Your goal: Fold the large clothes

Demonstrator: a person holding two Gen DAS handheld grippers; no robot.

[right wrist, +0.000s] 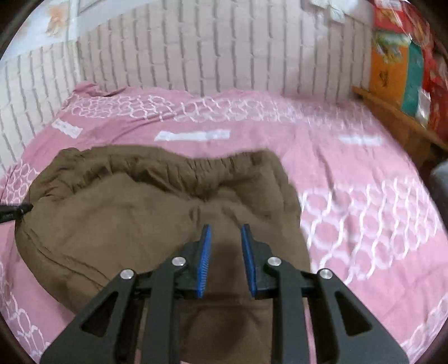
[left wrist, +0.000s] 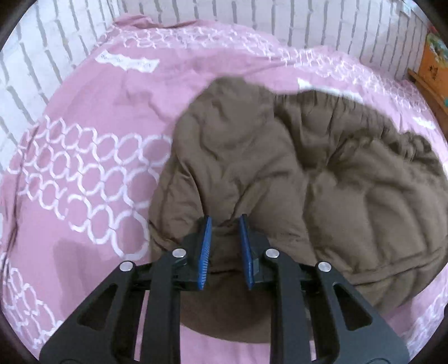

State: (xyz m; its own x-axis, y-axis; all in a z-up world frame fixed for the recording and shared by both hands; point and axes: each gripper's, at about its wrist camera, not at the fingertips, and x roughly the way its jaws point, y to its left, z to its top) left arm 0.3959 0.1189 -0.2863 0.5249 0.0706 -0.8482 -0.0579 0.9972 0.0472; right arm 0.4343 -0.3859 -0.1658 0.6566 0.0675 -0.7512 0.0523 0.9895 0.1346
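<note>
Pinches bunched brown garment point(left wrist: 280, 168) with left gripper point(left wrist: 225, 219) on pink bedsheet point(left wrist: 98, 98). Holds right gripper point(right wrist: 225, 228) narrowly parted over it, grip unclear through blur. Shows red packets point(right wrist: 392, 16) upper right in right view only.

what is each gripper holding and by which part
Both the left gripper and the right gripper pinch bunched folds of the brown padded garment; which part of it cannot be told.

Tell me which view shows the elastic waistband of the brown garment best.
Right wrist view: the gathered waistband runs unobstructed across the garment's far edge. In the left wrist view it shows only as a curved, foreshortened strip toward the right.
</note>
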